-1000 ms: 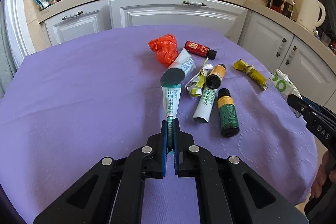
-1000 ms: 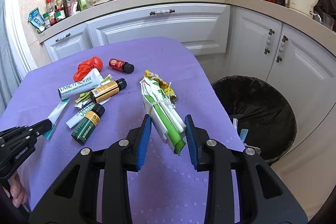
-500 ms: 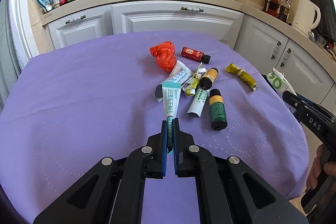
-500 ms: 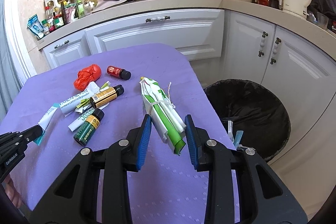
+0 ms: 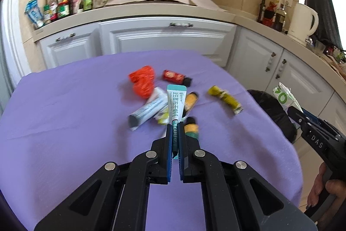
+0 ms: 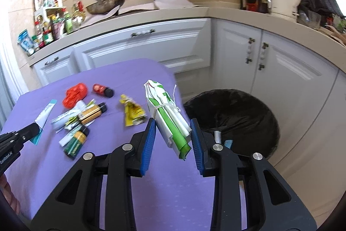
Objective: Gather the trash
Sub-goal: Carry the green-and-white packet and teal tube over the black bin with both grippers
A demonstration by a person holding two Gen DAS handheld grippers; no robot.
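While the left wrist view looks straight down its own fingers, it alone shows how the left gripper (image 5: 175, 133) holds: the blue pads are pressed flat against the crimped end of a thin teal-and-white tube (image 5: 176, 104), which stands up and away above the purple cloth of the worktop (image 5: 64, 122). Behind it lies a blurred heap: a crumpled red bag (image 5: 141, 82), a small red bottle (image 5: 176, 77) with a black cap, a fat white tube (image 5: 149, 108), two dark bottles, and a twisted yellow wrapper (image 5: 225, 99) lying apart to the right. At the right edge the right gripper (image 5: 289, 108) shows only from the side, a hand (image 5: 324, 187) below it.

From the right wrist view comes what the first barely shows: the black-lined round bin (image 6: 237, 118) on the floor just past the worktop's edge, with scraps inside. Here the right gripper (image 6: 173, 133) has its fingers part spread, pinching a folded white-and-green paper bundle (image 6: 168, 116) tied with white string, held up in the air, tilted. The heap lies at left, and the left gripper (image 6: 35, 130) reaches in with its flat tube (image 6: 44, 117).
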